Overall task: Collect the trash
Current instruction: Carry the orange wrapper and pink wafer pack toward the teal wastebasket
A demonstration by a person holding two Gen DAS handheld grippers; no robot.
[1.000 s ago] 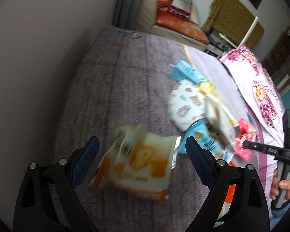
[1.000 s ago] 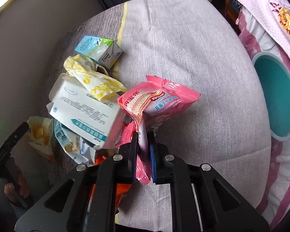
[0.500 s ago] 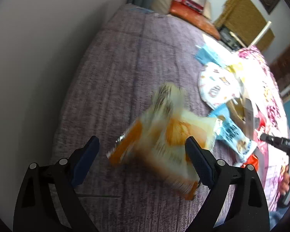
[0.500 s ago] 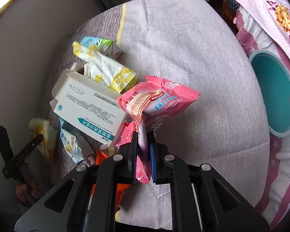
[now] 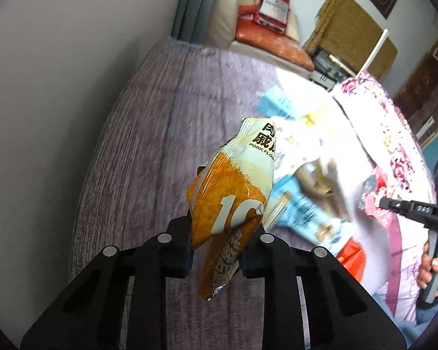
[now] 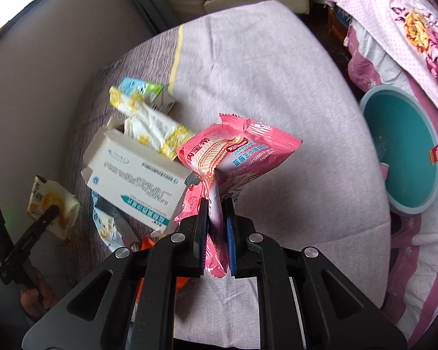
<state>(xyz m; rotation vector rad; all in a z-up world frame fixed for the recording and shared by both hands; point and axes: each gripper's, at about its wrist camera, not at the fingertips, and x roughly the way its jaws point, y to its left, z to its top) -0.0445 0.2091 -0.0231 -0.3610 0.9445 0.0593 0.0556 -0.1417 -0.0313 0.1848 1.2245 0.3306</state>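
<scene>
My left gripper [image 5: 217,233] is shut on an orange and cream pork floss wrapper [image 5: 233,180] and holds it up above the purple bed cover [image 5: 149,134]. The same wrapper shows at the far left of the right wrist view [image 6: 52,204]. My right gripper [image 6: 216,218] is shut on a pink strawberry wafer wrapper [image 6: 236,151], lifted over the bed. A teal round bin [image 6: 406,151] stands on the floor at the right of the bed.
Several pieces of trash lie on the bed: a white and blue carton [image 6: 134,172], a yellow-white wrapper [image 6: 151,122], a small blue-green box [image 6: 140,87], a light blue packet [image 6: 105,224]. A floral pink quilt [image 6: 403,23] lies at the right. A wall runs along the left.
My left gripper has closed on the pork floss wrapper and lifted it off the bed. My right gripper still holds the pink wrapper, almost unmoved.
</scene>
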